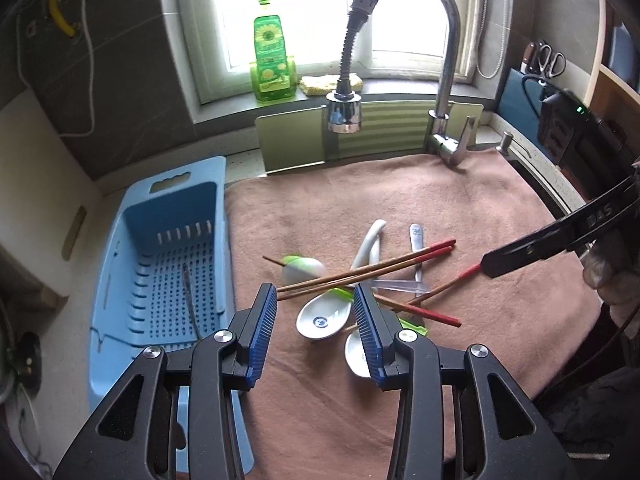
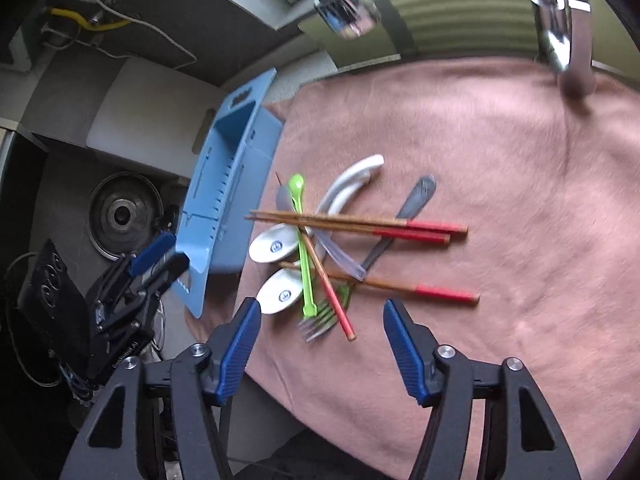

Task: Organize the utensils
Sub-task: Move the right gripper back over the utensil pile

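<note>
The utensil pile [image 2: 320,248] of red-tipped chopsticks [image 2: 360,226], white spoons [image 2: 276,245], a green spoon [image 2: 305,264] and a fork [image 2: 318,322] lay tangled near the left edge of the pink towel [image 2: 500,160]. Your left gripper [image 1: 315,316] hovered over it, jaws apart and empty. Your right gripper [image 2: 320,332] was also spread wide, holding nothing. The blue basket [image 1: 176,272] sat just beside the towel's left edge.

Daylight from the overexposed window [image 1: 320,12] lit the scene. Fisheye edges curved and darkened. The right view was slightly motion-blurred.
</note>
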{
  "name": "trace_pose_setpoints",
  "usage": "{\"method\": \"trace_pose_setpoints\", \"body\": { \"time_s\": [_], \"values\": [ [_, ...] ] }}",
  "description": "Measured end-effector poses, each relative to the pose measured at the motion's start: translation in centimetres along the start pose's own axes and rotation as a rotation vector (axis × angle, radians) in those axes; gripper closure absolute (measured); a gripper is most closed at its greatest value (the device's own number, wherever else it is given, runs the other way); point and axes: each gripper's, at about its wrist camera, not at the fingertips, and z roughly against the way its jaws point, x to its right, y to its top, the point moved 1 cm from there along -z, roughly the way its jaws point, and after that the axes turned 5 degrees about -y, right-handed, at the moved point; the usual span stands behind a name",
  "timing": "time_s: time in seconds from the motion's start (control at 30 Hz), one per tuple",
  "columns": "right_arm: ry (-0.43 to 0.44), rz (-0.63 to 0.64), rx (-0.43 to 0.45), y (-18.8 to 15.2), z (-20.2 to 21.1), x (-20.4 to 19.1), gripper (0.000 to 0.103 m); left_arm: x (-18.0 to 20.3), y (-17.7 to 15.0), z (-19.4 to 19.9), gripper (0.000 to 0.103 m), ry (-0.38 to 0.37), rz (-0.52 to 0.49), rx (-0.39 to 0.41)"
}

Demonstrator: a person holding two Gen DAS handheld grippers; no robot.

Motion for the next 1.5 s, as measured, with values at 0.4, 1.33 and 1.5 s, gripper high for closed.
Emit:
{"method": "trace_pose_setpoints", "body": {
  "time_s": [0.4, 1.33, 1.5],
  "values": [
    [0.065, -0.094, -0.101, -2.0, -2.7, 0.5, 0.069, 0.4, -1.8, -2.7, 0.064, -0.089, 0.003, -0.099],
    [0.092, -0.128, -0.068, -0.7, -1.3, -0.2, 0.071, 2.4, -5.5, -7.5, 0.056, -0.084, 0.067, -0.178],
    [0.088, -0.133, -0.066, -0.8, -1.3, 0.1, 0.071, 2.4, -5.2, -8.1, 0.056, -0.094, 0.063, -0.187]
  ]
}}
